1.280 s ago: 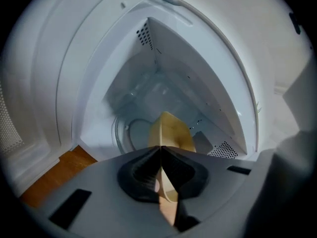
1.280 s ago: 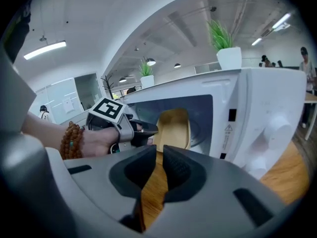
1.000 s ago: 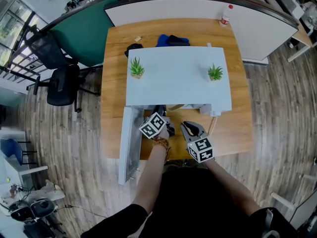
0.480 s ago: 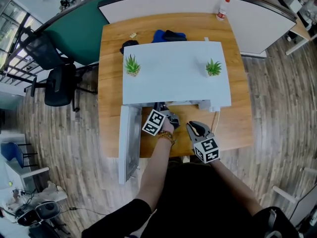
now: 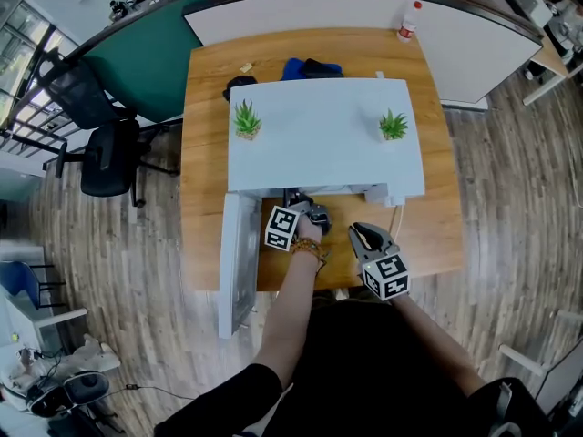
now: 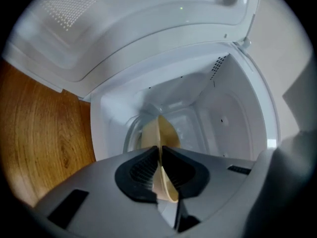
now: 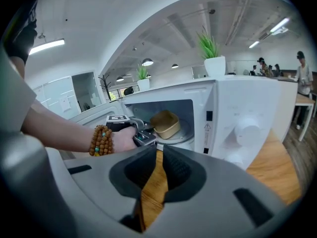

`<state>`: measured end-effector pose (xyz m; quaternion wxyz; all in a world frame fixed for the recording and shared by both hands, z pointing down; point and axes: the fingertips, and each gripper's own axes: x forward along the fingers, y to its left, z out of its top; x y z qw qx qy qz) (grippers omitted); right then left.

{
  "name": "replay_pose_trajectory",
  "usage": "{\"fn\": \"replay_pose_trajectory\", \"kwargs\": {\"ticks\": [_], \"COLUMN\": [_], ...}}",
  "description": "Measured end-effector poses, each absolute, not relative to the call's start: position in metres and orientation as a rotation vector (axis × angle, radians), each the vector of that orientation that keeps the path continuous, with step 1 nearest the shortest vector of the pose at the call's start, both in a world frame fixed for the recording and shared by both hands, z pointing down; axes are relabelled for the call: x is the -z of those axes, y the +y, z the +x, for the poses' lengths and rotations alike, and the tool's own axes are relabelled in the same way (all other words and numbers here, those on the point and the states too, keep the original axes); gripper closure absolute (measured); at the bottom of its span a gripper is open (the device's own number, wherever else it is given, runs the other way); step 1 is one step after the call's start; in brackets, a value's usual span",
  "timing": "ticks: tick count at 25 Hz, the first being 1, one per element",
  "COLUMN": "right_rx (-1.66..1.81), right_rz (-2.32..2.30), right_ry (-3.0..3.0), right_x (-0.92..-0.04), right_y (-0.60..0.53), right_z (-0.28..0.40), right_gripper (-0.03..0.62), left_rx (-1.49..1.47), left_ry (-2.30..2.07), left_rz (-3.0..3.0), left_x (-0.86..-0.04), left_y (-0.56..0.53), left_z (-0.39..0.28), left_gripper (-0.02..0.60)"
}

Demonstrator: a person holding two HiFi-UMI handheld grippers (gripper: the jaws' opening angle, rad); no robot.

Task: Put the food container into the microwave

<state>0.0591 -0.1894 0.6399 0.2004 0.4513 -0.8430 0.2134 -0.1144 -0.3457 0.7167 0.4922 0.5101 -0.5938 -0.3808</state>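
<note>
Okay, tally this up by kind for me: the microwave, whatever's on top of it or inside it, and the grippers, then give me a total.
Microwave: 1
Potted plants, on top: 2
Food container, inside: 1
Grippers: 2, the left gripper and the right gripper
Total: 6

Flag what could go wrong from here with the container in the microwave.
1. The left gripper pinches only the thin rim of the container, which looks tilted over the glass plate. Releasing now could let it drop or tip.
2. That gripper sits in the opening of the microwave. Pulling back before it lets go might drag the container out.
</note>
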Motion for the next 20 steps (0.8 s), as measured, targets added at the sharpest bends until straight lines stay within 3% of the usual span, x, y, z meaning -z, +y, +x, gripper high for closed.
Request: {"fn": "replay_pose_trajectory", "kwargs": {"ticks": [3, 8, 20], "right_rx": [-0.587, -0.558, -0.502], "right_rz": [1.256, 1.253, 1.294], "right_ry": [-2.362, -2.380, -2.428], "right_x": [-0.637, -0.630, -0.612], "right_y": [-0.189, -0.191, -0.209], "right_z": [0.058, 0.054, 0.051], "right_gripper": [0.545, 0.543, 0.539], "left_rx": [0.962, 0.997, 0.907], "left_ry": [-1.404, -1.354, -1.282], "left_rz": [1.213, 1.211, 1.303], "left_x": [-0.720, -0.720, -0.710], "left_y": [-0.345, -0.341, -0.305], "left_z": [-0.114, -0.113, -0.092], "left_gripper": [0.541, 0.440, 0.433]}}
